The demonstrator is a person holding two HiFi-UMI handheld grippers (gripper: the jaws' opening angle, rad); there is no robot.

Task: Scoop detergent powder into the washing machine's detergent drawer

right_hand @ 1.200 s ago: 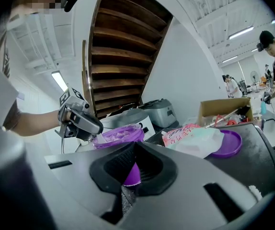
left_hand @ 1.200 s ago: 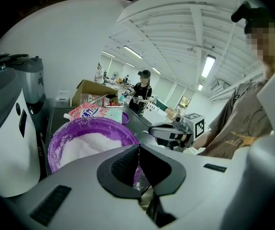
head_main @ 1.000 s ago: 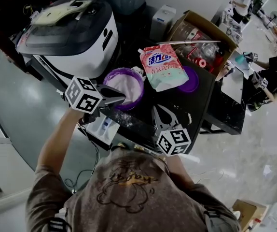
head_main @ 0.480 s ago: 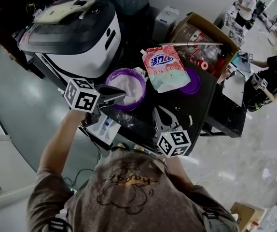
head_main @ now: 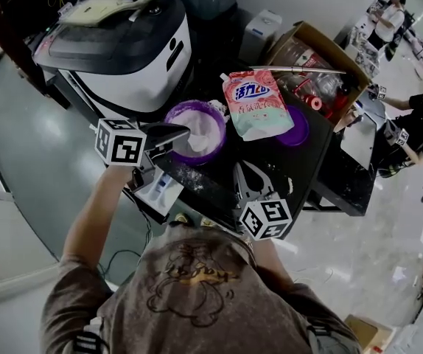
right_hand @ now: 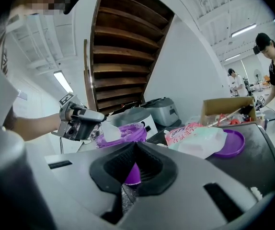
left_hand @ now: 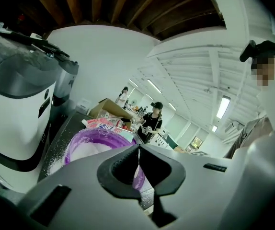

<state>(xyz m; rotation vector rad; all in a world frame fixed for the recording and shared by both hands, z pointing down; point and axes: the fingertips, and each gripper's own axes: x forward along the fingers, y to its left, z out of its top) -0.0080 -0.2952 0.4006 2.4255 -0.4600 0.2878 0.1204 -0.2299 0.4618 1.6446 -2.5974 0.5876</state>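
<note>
Swinging inward over the last second, the left gripper point(head_main: 182, 133) now points across the near rim of the purple tub point(head_main: 175, 116), where a moment ago it sat back at the tub's left edge. Its jaws are closed tight on a thin white handle, and the right gripper view shows this to be a translucent scoop point(right_hand: 109, 130) held just above the white detergent powder point(head_main: 203, 127). Whether the scoop already carries powder cannot be told from here. The right gripper point(head_main: 239, 169) has hardly shifted: it rests low on the dark table point(head_main: 300, 161), near the person, with its jaws drawn together and nothing between them, the tub showing only beyond the gap. The detergent pouch point(head_main: 259, 102) lies just beside the tub, partly over the purple lid point(head_main: 296, 127). A white tray-like part point(head_main: 158, 192) juts out below the table's near-left edge, under the left gripper and in front of the washing machine point(head_main: 123, 57); it is most likely the detergent drawer. Judging by this, the scooping step is under way and no powder has yet gone to the drawer. The load, once lifted, has only a short way back and down, and spilled grains already dot the table by the tub.
</note>
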